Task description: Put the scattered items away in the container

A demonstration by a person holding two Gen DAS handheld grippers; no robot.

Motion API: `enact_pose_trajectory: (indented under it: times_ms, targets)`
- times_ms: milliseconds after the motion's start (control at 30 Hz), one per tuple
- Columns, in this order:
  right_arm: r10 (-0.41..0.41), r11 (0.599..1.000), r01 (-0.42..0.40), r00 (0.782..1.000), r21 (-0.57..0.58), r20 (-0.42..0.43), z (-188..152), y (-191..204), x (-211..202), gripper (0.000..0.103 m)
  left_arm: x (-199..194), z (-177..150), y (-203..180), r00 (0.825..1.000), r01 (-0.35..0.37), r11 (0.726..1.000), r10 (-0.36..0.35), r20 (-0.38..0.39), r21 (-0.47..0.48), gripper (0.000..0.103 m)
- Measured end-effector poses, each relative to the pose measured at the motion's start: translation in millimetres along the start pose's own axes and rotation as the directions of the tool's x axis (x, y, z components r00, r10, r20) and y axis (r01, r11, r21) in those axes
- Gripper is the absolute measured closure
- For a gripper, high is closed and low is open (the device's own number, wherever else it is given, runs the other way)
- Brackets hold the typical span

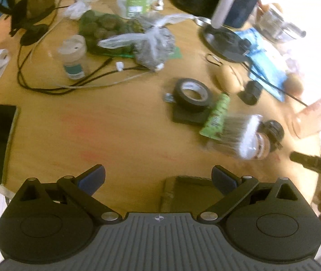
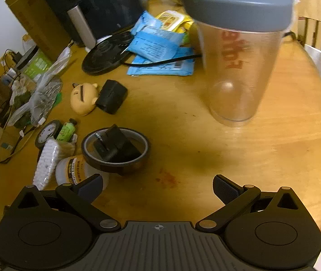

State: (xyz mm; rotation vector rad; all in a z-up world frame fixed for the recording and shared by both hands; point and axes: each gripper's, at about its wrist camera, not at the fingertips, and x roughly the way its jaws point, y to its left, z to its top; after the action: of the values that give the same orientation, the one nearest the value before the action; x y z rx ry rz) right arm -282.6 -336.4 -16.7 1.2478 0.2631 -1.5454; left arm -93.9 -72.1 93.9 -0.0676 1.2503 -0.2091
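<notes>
Shaker cup upright, lidded; tape roll near, blurry.

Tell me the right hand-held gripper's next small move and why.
Probably ease the right hand-held gripper forward and left toward the brown tape roll. Its jaws stand open and empty above the bare table, and the roll, ringing a small black block, is the nearest loose item.

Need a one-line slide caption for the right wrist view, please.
Open right tongs hover over the wooden table, facing a clear shaker cup and a tape roll.
</notes>
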Motion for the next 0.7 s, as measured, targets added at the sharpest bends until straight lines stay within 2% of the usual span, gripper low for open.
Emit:
enact_pose_trajectory:
  times_ms: [267, 433, 700]
  targets:
    - [0.094, 0.996, -0.094, 0.996, 0.006, 0.004, 11, 10, 8, 0.000, 4, -5, -20, 0.999, 0.031, 0.999, -0.031, -0.020, 0.029, 0.000]
    - [0.135, 0.988, -0.136, 0.991, 0.071, 0.023, 17, 9, 17, 0.000, 6, -5, -21, 0.999, 0.039, 0.999, -0.039, -0.032, 0.027, 0.000]
    - [0.178, 0.979, -0.179, 0.984, 0.095, 0.020, 27, 12, 38, 0.000, 9, -3, -16, 0.998, 0.040, 0.999, -0.039, -0.051, 0.012, 0.000]
